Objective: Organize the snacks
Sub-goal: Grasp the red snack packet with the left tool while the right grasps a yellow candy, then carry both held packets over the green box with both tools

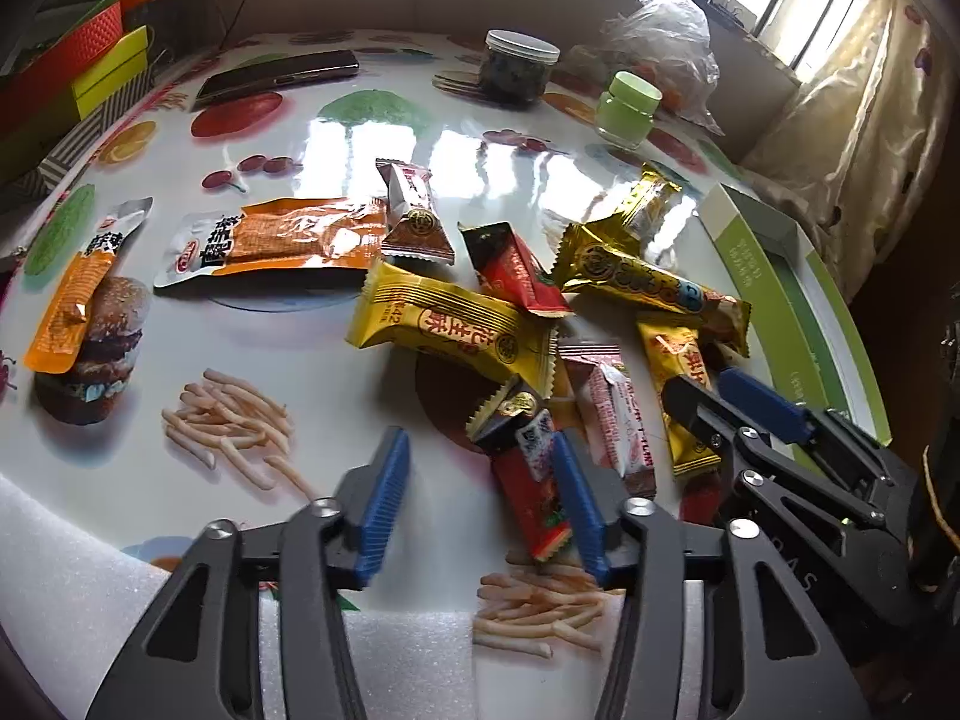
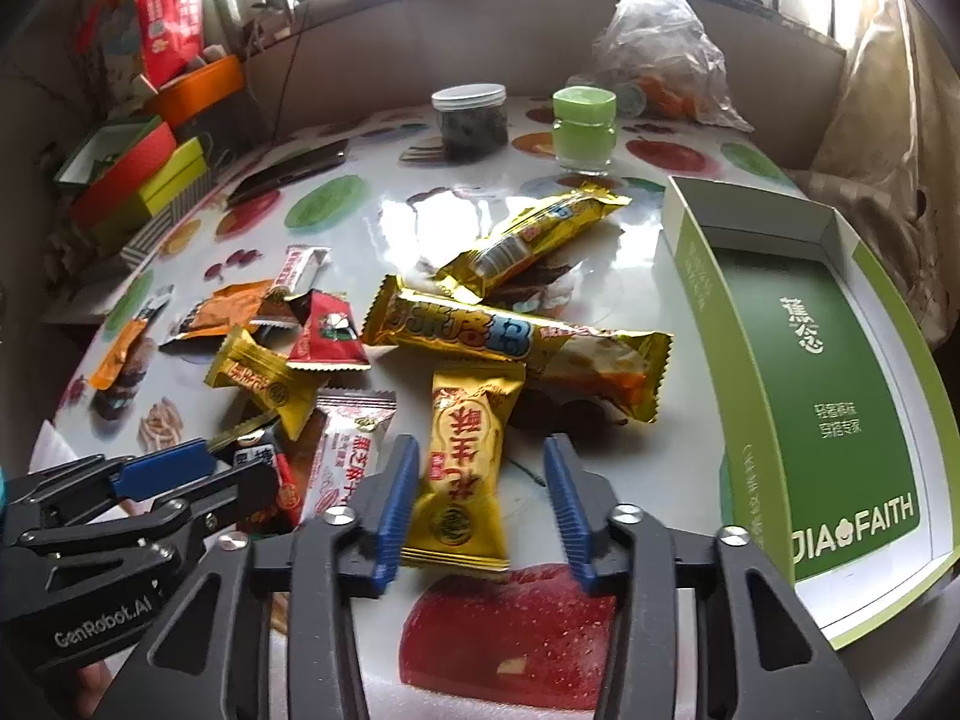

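Nearest to you, your left gripper [image 1: 480,501] is hanging over the table [image 1: 312,372] with its jaws standing apart. A red bar [image 1: 531,498] is lying between them, right up against the right-hand pad [image 1: 576,504], while the left-hand pad is sitting well clear of it. So you're not clamping anything there.

Just to the right, your right gripper [image 2: 483,507] is straddling a yellow pack [image 2: 465,468]. The left pad [image 2: 396,504] is touching its edge and the right pad is staying off it, so those jaws are looking open too, with no squeeze on the pack.

A bit farther out, the rest of the snacks are sitting in a loose pile mid-table. Two long gold bars [image 2: 516,336] are crossing over each other there. Two orange pouches [image 1: 288,240] are lying flat off to the left, apart from the pile.

Along the right edge, the green box [image 2: 840,396] is sitting open, near the pile but not touching it.

At the far side, a dark jar [image 2: 470,120] and a green jar [image 2: 584,129] are standing side by side. A plastic bag [image 2: 660,48] is slumping behind them and a phone [image 1: 279,75] is lying far left.
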`<state>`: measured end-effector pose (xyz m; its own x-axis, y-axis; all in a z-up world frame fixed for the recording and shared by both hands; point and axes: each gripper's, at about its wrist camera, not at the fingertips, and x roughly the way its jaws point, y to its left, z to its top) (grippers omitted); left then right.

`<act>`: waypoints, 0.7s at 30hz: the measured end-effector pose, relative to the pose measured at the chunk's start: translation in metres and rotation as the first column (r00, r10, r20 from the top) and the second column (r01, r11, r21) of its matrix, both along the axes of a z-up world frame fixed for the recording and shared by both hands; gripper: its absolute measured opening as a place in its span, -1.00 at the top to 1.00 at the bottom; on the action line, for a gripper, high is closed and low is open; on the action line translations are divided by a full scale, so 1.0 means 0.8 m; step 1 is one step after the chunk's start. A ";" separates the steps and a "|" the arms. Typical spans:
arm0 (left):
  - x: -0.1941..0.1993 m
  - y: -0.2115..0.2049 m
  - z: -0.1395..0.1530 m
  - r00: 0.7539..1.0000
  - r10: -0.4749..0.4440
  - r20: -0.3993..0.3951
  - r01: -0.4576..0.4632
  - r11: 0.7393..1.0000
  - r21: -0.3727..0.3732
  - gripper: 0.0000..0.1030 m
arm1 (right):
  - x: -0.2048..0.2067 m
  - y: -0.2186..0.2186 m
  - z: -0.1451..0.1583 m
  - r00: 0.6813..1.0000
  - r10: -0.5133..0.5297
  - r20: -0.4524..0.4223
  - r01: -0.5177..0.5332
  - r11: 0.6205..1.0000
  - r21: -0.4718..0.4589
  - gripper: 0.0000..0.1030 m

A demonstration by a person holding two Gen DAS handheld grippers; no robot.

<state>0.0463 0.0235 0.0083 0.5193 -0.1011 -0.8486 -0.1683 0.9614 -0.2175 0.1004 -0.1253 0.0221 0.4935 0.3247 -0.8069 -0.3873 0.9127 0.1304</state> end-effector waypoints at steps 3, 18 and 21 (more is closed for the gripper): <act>0.000 -0.001 0.000 1.000 -0.005 0.003 0.005 1.000 0.000 0.16 | -0.001 0.000 0.000 1.000 0.003 0.000 -0.003 1.000 0.002 0.51; 0.004 -0.009 0.002 1.000 -0.030 0.010 0.030 1.000 0.007 0.52 | -0.015 -0.014 0.019 0.997 -0.034 0.069 0.033 0.999 0.012 0.61; 0.003 -0.010 0.002 0.999 -0.032 0.014 0.032 0.999 0.010 0.54 | -0.017 -0.018 0.021 0.996 -0.041 0.075 0.040 0.999 0.016 0.61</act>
